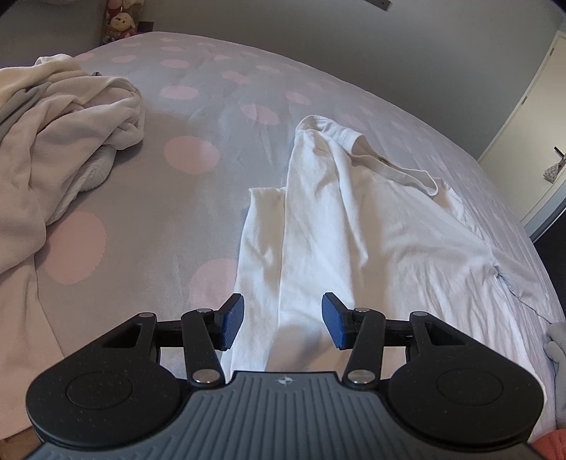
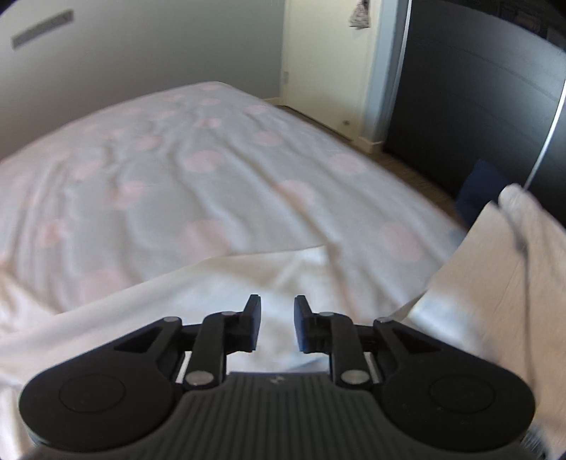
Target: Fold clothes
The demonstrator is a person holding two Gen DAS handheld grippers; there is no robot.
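Note:
A white T-shirt point(image 1: 353, 226) lies on the bed, its left side folded over lengthwise, collar at the far end. My left gripper point(image 1: 283, 323) is open and empty, hovering over the shirt's near hem. In the right wrist view, blurred, my right gripper point(image 2: 277, 327) is open and empty above white shirt cloth point(image 2: 212, 283). A piece of white cloth point(image 2: 495, 283) hangs raised at the right edge; what holds it is hidden.
The bed has a grey sheet with pink dots point(image 1: 198, 148). A pile of cream clothes point(image 1: 60, 134) lies at the left. A plush toy point(image 1: 120, 24) sits past the bed's far corner. A dark wardrobe point(image 2: 477, 88) and door stand right of the bed.

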